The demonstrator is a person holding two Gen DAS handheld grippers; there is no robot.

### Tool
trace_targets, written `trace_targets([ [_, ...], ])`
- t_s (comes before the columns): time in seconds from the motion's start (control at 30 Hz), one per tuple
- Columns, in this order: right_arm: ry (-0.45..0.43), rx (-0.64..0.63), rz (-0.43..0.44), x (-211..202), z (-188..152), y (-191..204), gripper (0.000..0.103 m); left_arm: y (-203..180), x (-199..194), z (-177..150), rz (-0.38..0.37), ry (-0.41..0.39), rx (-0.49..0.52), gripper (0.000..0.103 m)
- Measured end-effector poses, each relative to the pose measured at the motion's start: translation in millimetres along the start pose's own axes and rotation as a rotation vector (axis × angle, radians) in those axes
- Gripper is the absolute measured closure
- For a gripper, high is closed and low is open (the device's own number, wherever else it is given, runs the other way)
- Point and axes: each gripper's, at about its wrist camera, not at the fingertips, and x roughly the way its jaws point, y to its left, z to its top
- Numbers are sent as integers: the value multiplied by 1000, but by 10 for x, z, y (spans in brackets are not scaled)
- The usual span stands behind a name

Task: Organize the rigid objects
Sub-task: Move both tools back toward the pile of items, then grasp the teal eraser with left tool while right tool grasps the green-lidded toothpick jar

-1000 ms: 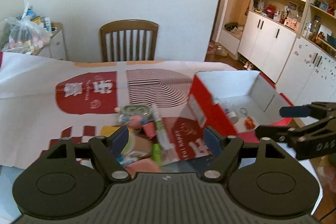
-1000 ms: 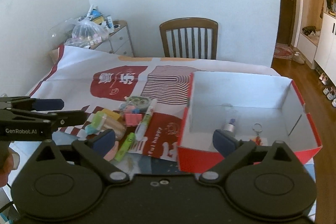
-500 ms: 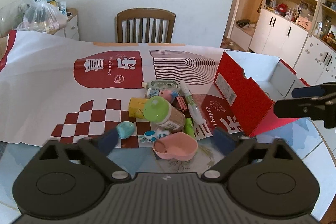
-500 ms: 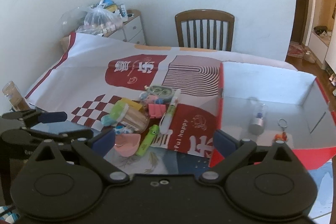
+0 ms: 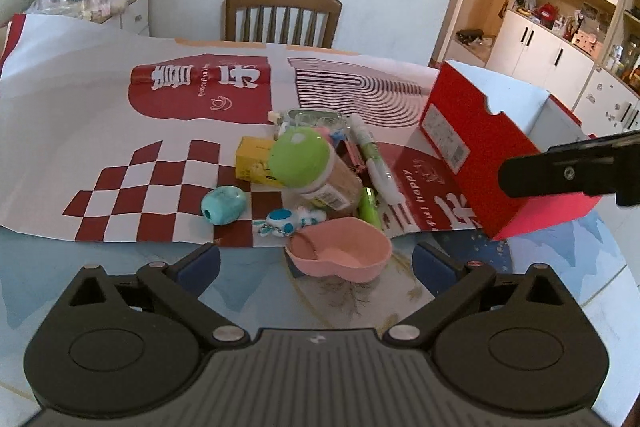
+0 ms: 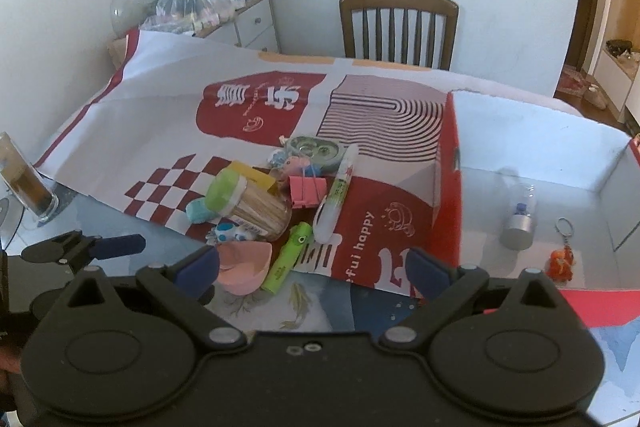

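We are lowering the left gripper (image 5: 316,261) toward the pile; its jaws have just been opening and are standing wide, gripping nothing, with the pink bowl (image 5: 340,253) just ahead between them. The right gripper (image 6: 312,267) is likewise gaping, empty. Beyond, the green-lidded jar (image 5: 312,167) and marker (image 5: 370,155) are lying on the printed sheet (image 5: 80,107), while the red box (image 6: 452,187) at right is holding a few items; a wooden chair (image 5: 282,13) is standing farthest
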Motion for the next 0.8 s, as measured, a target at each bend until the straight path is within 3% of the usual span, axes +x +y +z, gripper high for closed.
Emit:
trace_targets([
  [0.5, 63, -132, 34, 502, 209, 225, 9, 534, 343, 206, 106, 1, -7, 0],
  [0.8, 94, -315, 47, 882, 289, 470, 27, 613, 662, 255, 84, 32, 39, 4],
])
